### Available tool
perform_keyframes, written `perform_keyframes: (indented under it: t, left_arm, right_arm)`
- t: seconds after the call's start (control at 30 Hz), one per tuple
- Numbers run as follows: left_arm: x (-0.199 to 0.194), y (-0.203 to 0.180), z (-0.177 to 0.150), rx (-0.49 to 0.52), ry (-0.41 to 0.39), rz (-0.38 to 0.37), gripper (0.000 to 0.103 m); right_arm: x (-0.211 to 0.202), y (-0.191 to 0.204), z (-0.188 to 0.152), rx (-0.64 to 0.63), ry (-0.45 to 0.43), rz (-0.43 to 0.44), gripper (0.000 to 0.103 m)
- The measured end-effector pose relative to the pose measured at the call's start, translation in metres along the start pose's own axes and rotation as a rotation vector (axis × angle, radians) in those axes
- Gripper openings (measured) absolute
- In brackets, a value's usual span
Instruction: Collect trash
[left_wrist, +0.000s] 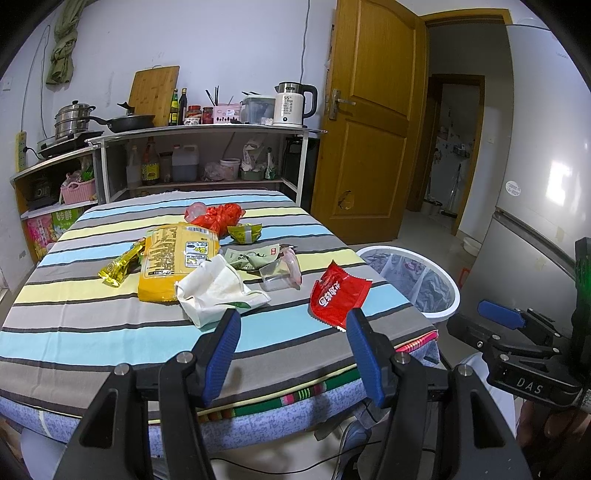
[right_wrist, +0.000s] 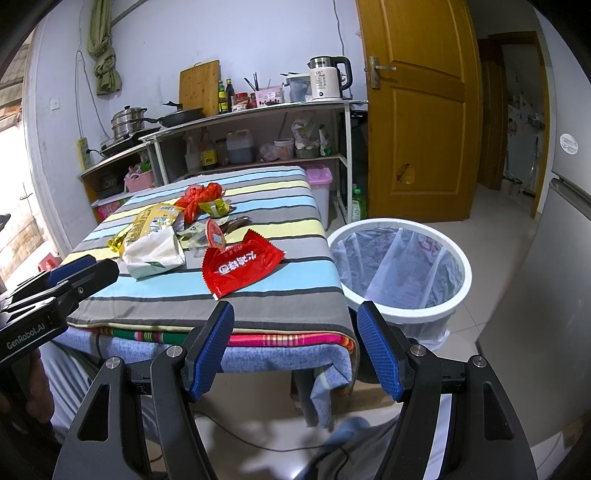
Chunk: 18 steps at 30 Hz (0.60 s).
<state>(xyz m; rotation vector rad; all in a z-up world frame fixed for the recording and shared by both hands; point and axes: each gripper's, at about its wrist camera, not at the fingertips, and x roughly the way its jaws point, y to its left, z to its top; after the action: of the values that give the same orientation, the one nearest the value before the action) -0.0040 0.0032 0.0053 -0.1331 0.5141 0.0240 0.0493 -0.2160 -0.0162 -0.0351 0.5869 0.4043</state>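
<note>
Trash lies on the striped table (left_wrist: 92, 325): a red wrapper (left_wrist: 338, 297) near the front right, a white crumpled bag (left_wrist: 218, 290), a yellow snack bag (left_wrist: 173, 258), a gold wrapper (left_wrist: 122, 266), a clear cup (left_wrist: 280, 273), green wrappers and a red plastic bag (left_wrist: 219, 216). A white lined bin (right_wrist: 400, 266) stands on the floor right of the table. My left gripper (left_wrist: 291, 325) is open and empty above the table's front edge. My right gripper (right_wrist: 295, 317) is open and empty, short of the table's front right corner, the red wrapper (right_wrist: 240, 267) ahead.
A shelf unit with pots, bottles and a kettle (left_wrist: 295, 105) stands behind the table. A wooden door (left_wrist: 369, 118) is at the right, a fridge (left_wrist: 546, 184) at the far right. Cloth hangs off the table's front edge (right_wrist: 325, 362).
</note>
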Motion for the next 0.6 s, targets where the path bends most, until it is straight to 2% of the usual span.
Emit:
perform_keyframes:
  t: [0.6]
  left_arm:
    - [0.0026, 0.0056, -0.0014, -0.020, 0.005, -0.004, 0.065]
  right_arm:
    - [-0.0008, 0.0000, 0.0000, -0.004, 0.003, 0.003, 0.070]
